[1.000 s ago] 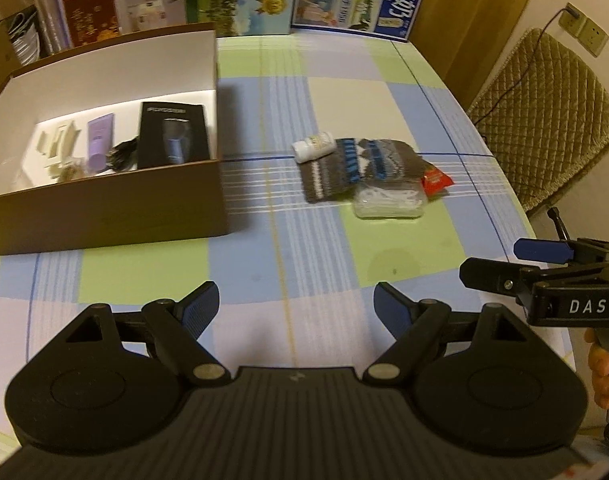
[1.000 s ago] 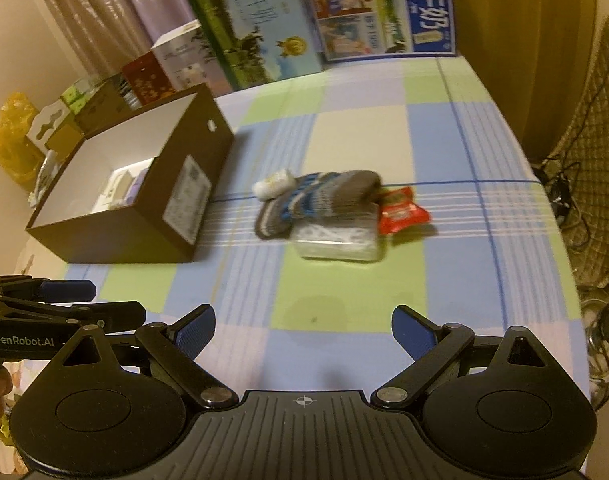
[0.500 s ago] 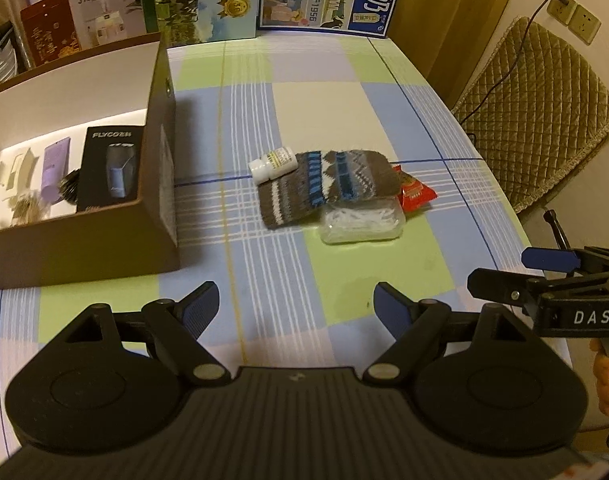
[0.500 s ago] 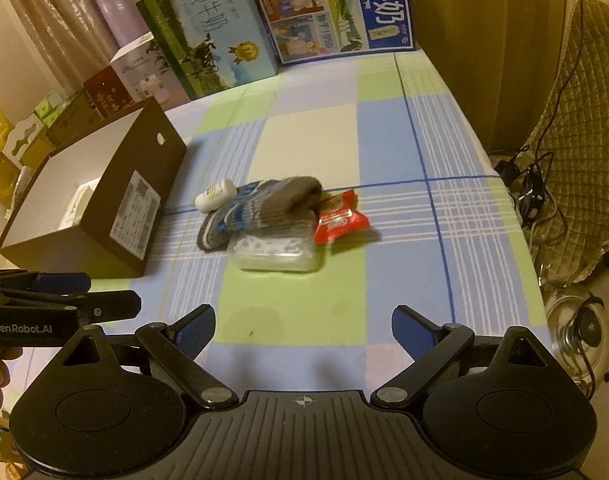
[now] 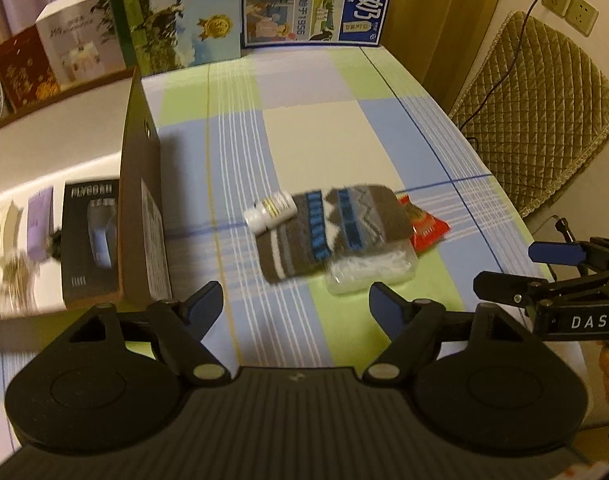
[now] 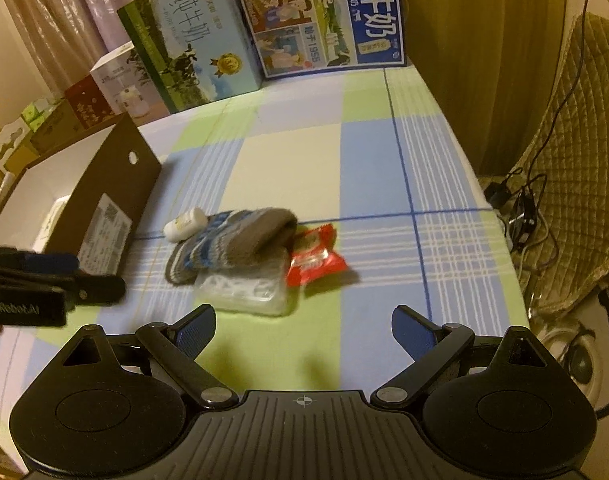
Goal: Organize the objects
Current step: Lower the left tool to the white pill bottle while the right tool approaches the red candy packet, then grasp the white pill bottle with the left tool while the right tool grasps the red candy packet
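Only my left view shows the shaver box (image 5: 90, 240) inside the carton (image 5: 142, 216); sock (image 5: 332, 232) runs 8-to-2; both hand-held grippers (image 5: 296, 304) (image 6: 304, 328) spread, left just narrowing, nothing between.

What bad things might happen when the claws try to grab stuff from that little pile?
The knitted sock lies on top of the clear plastic pack, so pulling one may drag the other. The small white bottle lies on its side against the sock and could roll away if bumped. The left claw and right claw, both open, are near each other and might collide.
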Available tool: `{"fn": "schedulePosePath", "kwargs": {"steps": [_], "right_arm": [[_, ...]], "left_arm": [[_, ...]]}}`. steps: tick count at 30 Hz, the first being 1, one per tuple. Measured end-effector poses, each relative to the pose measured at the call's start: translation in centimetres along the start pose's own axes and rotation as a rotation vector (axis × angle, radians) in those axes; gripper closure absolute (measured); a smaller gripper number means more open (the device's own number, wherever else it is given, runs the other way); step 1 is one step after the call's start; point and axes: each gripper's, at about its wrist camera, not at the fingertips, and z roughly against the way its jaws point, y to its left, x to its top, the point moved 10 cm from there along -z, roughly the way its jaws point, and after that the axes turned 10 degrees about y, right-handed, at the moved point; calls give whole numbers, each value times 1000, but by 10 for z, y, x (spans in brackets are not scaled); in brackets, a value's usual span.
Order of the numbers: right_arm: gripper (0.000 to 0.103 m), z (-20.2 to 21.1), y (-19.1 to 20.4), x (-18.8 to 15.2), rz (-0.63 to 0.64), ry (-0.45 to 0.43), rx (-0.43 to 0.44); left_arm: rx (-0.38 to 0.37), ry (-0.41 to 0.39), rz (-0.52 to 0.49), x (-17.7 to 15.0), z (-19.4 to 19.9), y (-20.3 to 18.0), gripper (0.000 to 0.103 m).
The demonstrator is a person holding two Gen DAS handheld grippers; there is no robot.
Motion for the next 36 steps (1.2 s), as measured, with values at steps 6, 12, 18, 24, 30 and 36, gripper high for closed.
{"fn": "schedulePosePath", "kwargs": {"steps": [6, 12, 18, 24, 30, 36], "right_arm": [[11, -16, -6, 15, 29, -13, -23], [26, -36, -8, 28, 74, -28, -39], [47, -56, -10, 35, 110, -22, -39], [55, -76, -7, 40, 127, -8, -30], [69, -85, -7, 46, 141, -20, -24], [74, -90, -22, 45, 109, -3, -35]], "left_arm": [[23, -9, -93, 27, -11, 8, 33], [45, 20, -151, 47, -31, 17, 39], [49, 52, -212, 56, -49, 17, 42], [49, 84, -252, 61, -65, 15, 46], [59, 132, -272, 63, -80, 18, 54], [63, 186, -314, 65, -99, 18, 66]]}}
